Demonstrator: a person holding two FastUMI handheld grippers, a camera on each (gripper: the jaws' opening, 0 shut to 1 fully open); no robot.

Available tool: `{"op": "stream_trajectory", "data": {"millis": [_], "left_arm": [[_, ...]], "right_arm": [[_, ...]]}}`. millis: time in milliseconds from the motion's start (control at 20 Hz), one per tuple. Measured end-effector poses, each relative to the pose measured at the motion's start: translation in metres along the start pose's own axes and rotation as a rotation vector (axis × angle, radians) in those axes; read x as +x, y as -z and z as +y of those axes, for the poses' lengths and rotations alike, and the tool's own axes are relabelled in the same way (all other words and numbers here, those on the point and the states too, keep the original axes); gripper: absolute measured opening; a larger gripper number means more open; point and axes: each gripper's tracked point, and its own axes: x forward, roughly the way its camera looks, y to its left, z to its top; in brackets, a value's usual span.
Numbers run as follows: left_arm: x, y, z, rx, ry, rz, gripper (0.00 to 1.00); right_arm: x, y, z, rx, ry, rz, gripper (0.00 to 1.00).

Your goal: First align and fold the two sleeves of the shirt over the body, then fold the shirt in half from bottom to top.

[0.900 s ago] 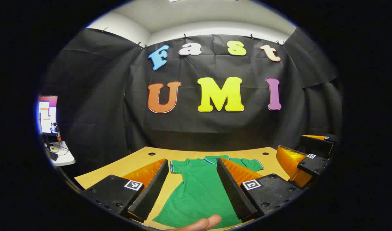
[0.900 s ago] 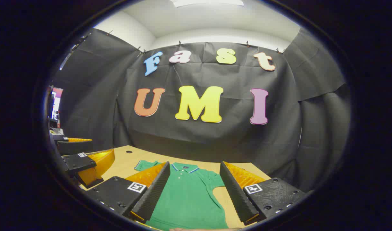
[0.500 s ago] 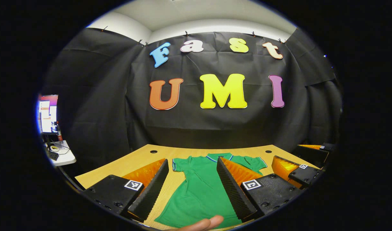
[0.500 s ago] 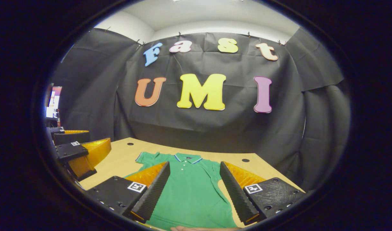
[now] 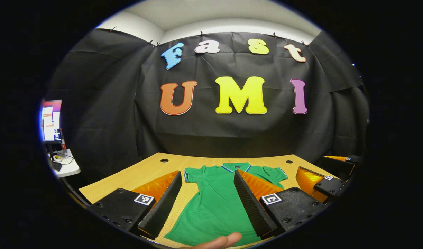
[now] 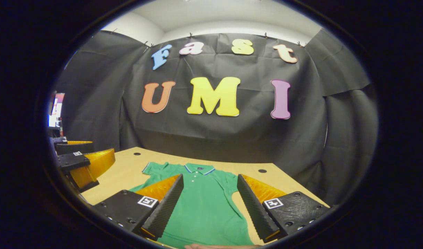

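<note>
A green polo shirt [image 5: 214, 204] lies flat on the wooden table [image 5: 149, 171], collar toward the far wall and both short sleeves spread out. In the left gripper view, my left gripper [image 5: 208, 204] hovers open above the shirt's lower left part, nothing between its fingers. The right gripper [image 5: 327, 181] appears farther off at the right edge of that view. In the right gripper view, the shirt [image 6: 204, 207] lies under my open right gripper [image 6: 209, 205], which hangs over its lower right side. The left gripper [image 6: 81, 164] shows there at the far left.
The table [image 6: 128, 169] has round holes near its far corners [image 5: 164, 160] [image 5: 289, 162]. A fingertip [image 5: 220, 241] shows at the bottom of the left gripper view. A small white side table with a monitor [image 5: 52, 121] stands off to the left.
Both views have tilted down a little, so more of the table and shirt shows. The right gripper sits lower at the edge of the left gripper view. Both stay open.
</note>
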Motion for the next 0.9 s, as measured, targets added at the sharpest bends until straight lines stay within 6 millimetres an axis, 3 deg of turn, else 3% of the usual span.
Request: {"op": "stream_trajectory", "data": {"millis": [350,500,700,900], "left_arm": [[0.004,0.004,-0.003,-0.011,0.003,0.010,0.97],[0.004,0.005,-0.005,-0.011,0.009,0.011,0.97],[0.007,0.009,-0.003,-0.017,0.008,0.021,0.97],[0.011,0.013,0.000,-0.020,0.002,0.032,0.97]], "right_arm": [[0.006,0.009,-0.004,-0.004,0.001,0.021,0.96],[0.012,0.001,-0.011,-0.016,0.005,0.004,0.95],[0.031,-0.019,-0.026,-0.027,0.009,-0.010,0.95],[0.064,-0.034,-0.050,-0.014,0.016,0.020,0.95]]}}
